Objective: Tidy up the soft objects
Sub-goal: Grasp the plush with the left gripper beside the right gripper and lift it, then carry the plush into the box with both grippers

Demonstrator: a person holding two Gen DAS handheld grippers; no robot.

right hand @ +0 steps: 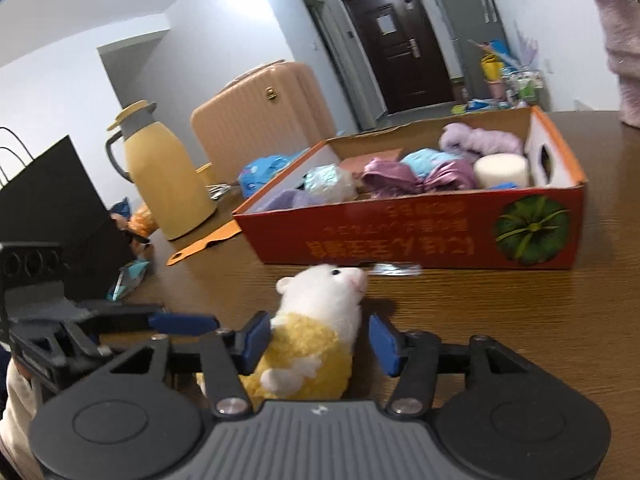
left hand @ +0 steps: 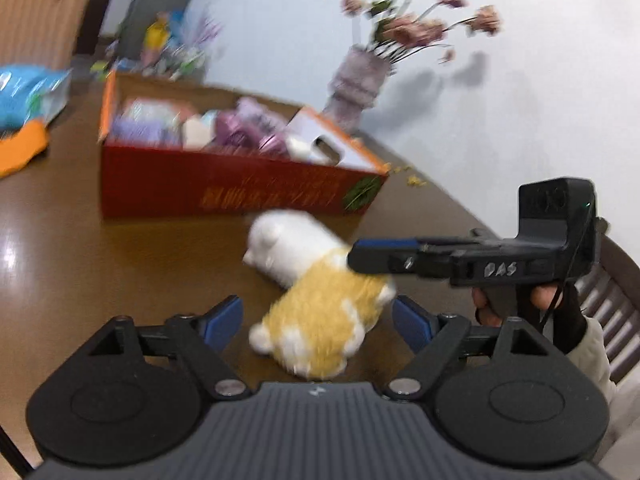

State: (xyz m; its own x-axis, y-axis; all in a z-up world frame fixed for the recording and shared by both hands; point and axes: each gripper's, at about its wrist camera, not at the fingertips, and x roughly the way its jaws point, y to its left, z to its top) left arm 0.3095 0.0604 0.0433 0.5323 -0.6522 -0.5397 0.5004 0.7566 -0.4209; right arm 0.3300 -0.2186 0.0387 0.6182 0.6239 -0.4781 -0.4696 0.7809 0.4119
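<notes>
A white and yellow plush hamster is seen lying on the brown wooden table, just in front of the red cardboard box, its white head pointed toward the box. The right gripper is set around the toy's yellow body: its left blue pad appears to touch the fur, while the other pad stands apart from it, so the jaws are partly open and no firm hold is shown. The left gripper is held wide open, with the toy's yellow rear between its blue pads but not touched by them. In the left wrist view the right gripper is seen reaching in from the right, carried by a hand in a dark glove. The box already holds soft things (purple cloth, shiny pink fabric, a cream cylinder). A yellow thermos jug stands to the left of the box, well apart.
</notes>
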